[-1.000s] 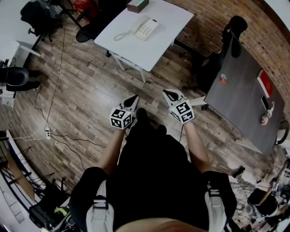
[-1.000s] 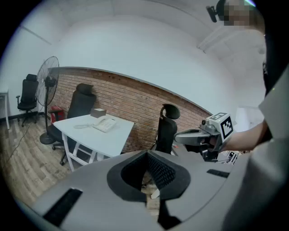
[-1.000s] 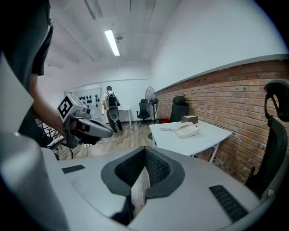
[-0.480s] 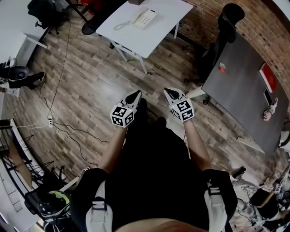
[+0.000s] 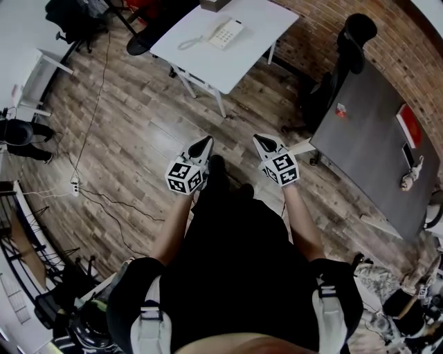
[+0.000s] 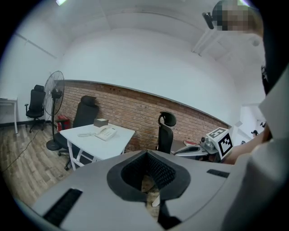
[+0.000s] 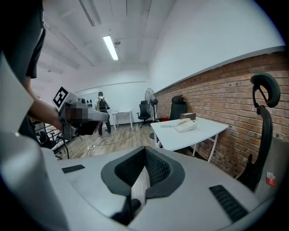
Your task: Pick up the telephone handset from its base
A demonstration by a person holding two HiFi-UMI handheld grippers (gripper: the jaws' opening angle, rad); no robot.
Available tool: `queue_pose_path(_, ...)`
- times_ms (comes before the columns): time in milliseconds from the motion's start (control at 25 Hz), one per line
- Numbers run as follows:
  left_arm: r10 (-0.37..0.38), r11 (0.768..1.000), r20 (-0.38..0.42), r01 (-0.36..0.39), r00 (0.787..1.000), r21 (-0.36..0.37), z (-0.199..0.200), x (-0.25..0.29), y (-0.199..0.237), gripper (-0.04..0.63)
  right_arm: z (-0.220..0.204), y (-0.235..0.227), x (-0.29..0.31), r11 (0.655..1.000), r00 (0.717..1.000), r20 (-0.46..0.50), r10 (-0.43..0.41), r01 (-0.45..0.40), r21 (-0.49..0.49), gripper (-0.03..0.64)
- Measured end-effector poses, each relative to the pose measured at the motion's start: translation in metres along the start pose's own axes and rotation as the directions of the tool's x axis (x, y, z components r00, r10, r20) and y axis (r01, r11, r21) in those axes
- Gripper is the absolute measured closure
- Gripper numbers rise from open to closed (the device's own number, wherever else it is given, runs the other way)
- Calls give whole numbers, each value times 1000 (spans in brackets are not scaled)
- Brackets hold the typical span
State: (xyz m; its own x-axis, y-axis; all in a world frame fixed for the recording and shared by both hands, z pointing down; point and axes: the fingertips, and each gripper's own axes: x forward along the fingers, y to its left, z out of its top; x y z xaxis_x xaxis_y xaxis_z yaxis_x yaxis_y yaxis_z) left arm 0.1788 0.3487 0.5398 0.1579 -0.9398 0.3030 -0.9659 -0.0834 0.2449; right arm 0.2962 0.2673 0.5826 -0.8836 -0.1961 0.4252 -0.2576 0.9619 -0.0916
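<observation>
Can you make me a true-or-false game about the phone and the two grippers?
The phone sits on the white table. True.
The left gripper holds the handset. False: it is shut on nothing, and the handset rests on the phone.
The right gripper touches the white table. False: it hangs over the floor, far from the table.
A box shares the table with the phone. True.

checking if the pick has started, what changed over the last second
Only the view shifted: the table sits slightly higher in the head view. Nothing grasped or released. The left tongs and right tongs stay shut, empty, far from the handset, which is still on its base.
</observation>
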Motion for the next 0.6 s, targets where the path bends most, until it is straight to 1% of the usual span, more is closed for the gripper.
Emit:
queue_pose_path(240,-18,1000,-9,17,1000,-10,8,8,33,575,5,-9,18,999,999,-24,-35,36,22,619)
queue_pose_path(400,-31,999,1,31,1000,-13,22,21,61,575,9,-20,35,998,997,-48,-58,60,26,619)
queue_pose_path(600,-53,999,-1,53,999,-9,37,39,97,575,22,-34,62,995,994,-52,-91,93,33,619)
